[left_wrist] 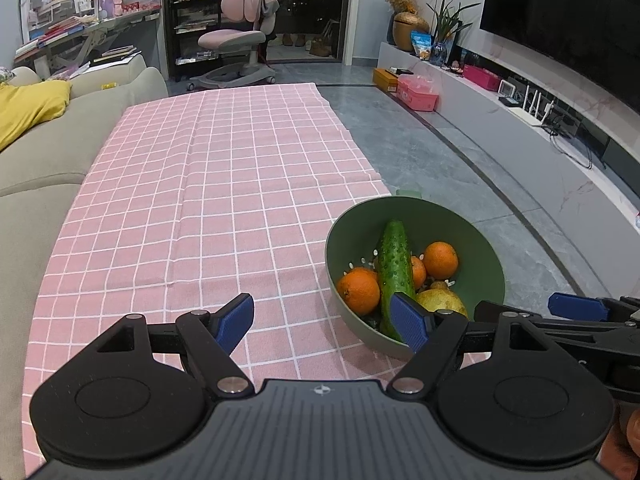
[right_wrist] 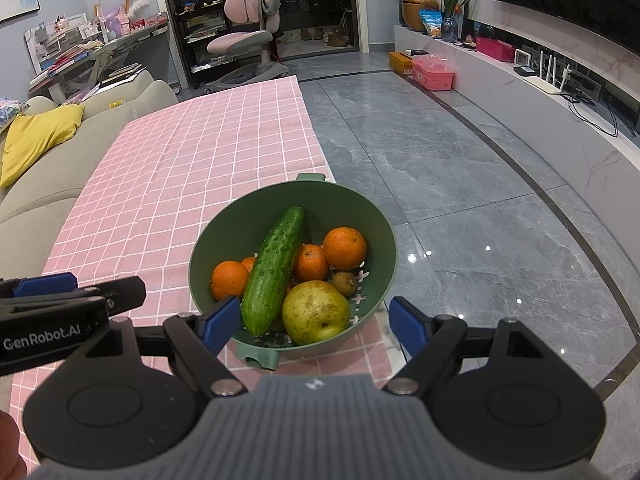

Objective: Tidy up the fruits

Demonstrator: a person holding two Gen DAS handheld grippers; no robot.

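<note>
While right tongs (right_wrist: 314, 322) gape, bowl (right_wrist: 224, 224) sits just ahead.

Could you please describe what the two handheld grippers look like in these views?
Both the left gripper and right gripper have black linkage arms with silver pivot pins, blue ribbed finger pads, and a grey ridged body bearing a small round emblem. The left gripper's side reads "GenRobot.AI" in white.

Grey marble floor (right_wrist: 460, 200), beige sofa (left_wrist: 36, 168)
</note>
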